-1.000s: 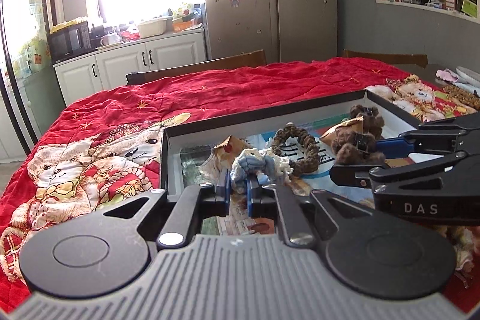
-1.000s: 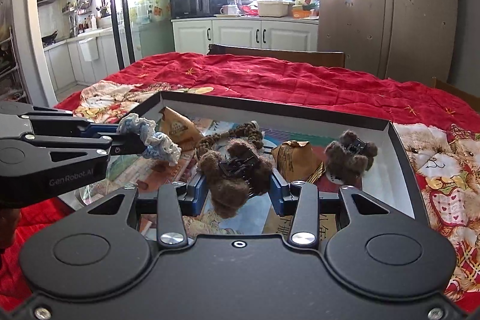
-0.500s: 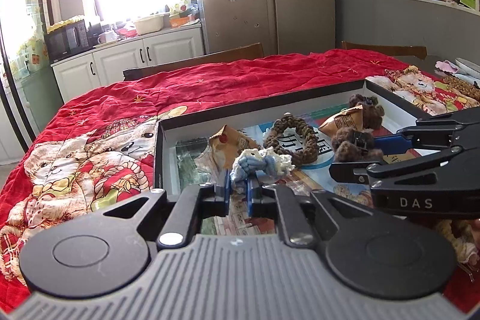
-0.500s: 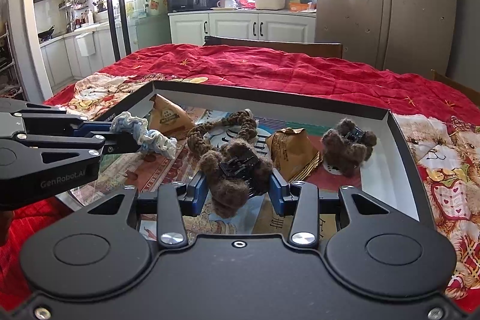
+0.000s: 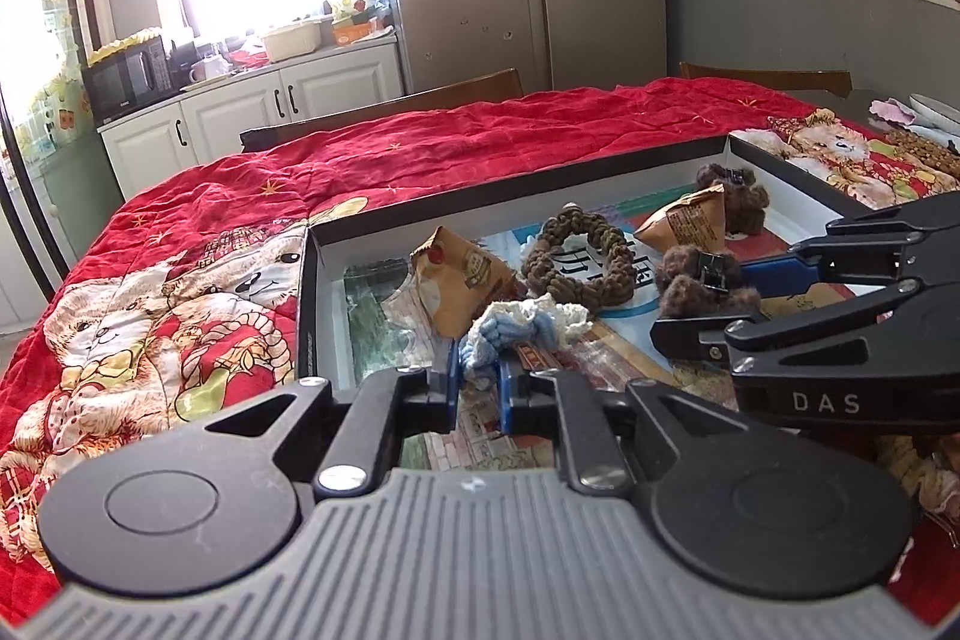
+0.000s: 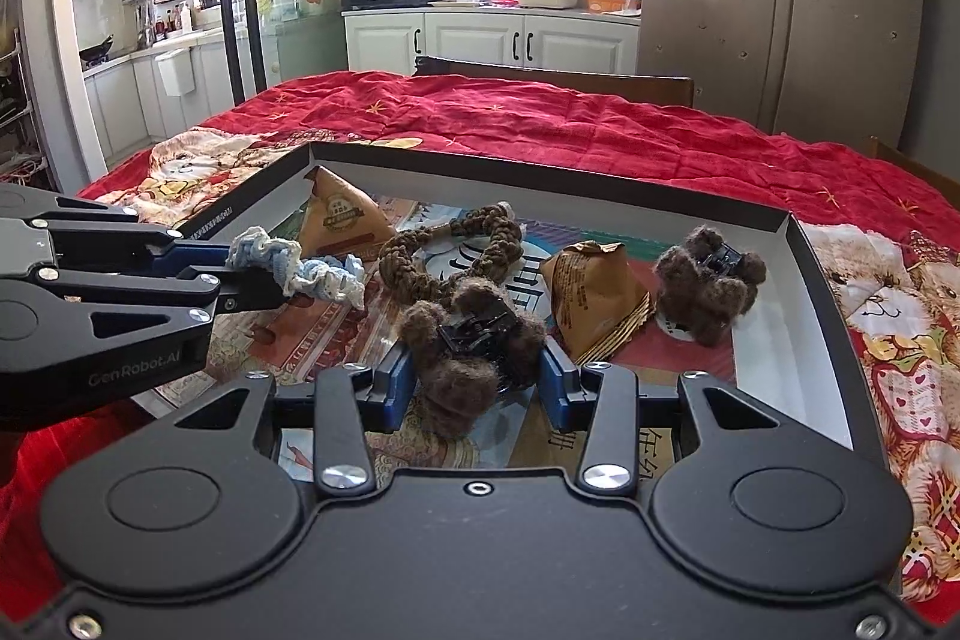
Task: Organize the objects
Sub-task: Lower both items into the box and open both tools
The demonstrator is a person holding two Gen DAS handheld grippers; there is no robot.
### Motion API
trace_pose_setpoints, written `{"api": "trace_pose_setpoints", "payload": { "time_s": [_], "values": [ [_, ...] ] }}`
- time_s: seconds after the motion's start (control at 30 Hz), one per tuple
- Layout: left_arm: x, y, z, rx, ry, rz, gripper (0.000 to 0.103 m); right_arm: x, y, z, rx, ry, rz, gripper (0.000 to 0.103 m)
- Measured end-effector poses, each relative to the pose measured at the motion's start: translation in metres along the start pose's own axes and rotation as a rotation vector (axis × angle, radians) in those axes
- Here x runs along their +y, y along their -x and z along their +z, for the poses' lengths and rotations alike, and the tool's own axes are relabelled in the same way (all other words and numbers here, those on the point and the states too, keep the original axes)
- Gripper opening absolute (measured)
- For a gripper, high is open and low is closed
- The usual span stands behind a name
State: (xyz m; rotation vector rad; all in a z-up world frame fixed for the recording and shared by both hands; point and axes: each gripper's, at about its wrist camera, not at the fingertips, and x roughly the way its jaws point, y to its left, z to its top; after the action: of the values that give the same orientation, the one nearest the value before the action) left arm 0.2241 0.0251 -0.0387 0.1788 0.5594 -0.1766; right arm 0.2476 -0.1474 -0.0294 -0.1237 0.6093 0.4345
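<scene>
Your left gripper (image 5: 479,381), marked "GenRobot.AI", has its jaws opening around the crinkly blue-and-white scrunchie (image 5: 523,325), which still lies between the pads above the black-rimmed tray (image 5: 308,292). Your right gripper (image 6: 477,383), lettered "DAS", pinches a fuzzy brown claw clip (image 6: 474,346) over the tray's printed floor, beside a braided brown ring (image 6: 456,244).

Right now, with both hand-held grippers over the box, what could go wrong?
1. The left hand-held gripper is opening on the blue-white scrunchie; it may drop onto the snack packet.
2. The right hand-held gripper holds the fuzzy brown hair clip by soft fur; it could slip.
3. Both tools sit close and may collide.
</scene>
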Motion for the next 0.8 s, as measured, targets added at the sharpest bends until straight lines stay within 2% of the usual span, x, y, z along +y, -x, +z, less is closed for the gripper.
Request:
{"api": "trace_pose_setpoints", "payload": {
  "time_s": [0.2, 0.33, 0.5, 0.57, 0.7, 0.8],
  "values": [
    [-0.0008, -0.001, -0.0011, 0.008, -0.01, 0.001, 0.019, 0.0007, -0.0017, 0.0003, 0.004, 0.005, -0.002, 0.041],
    [-0.0011, -0.0014, -0.0009, 0.012, -0.012, -0.003, 0.025, 0.001, -0.0023, 0.0001, 0.005, 0.008, -0.002, 0.041],
    [-0.003, -0.0018, -0.0024, 0.016, -0.024, -0.001, 0.028, 0.0021, -0.0032, 0.0004, 0.005, 0.014, -0.004, 0.042],
    [-0.0035, -0.0019, -0.0027, 0.019, -0.027, -0.004, 0.039, 0.0023, -0.0032, 0.0004, 0.005, 0.014, -0.004, 0.042],
    [-0.0041, -0.0006, -0.003, 0.018, -0.028, -0.01, 0.043, 0.0022, -0.0031, 0.0004, 0.004, 0.013, -0.004, 0.045],
    [-0.0046, 0.0015, -0.0024, 0.011, -0.025, -0.014, 0.05, 0.0026, -0.0032, 0.0003, 0.004, 0.009, -0.005, 0.047]
  ]
}}
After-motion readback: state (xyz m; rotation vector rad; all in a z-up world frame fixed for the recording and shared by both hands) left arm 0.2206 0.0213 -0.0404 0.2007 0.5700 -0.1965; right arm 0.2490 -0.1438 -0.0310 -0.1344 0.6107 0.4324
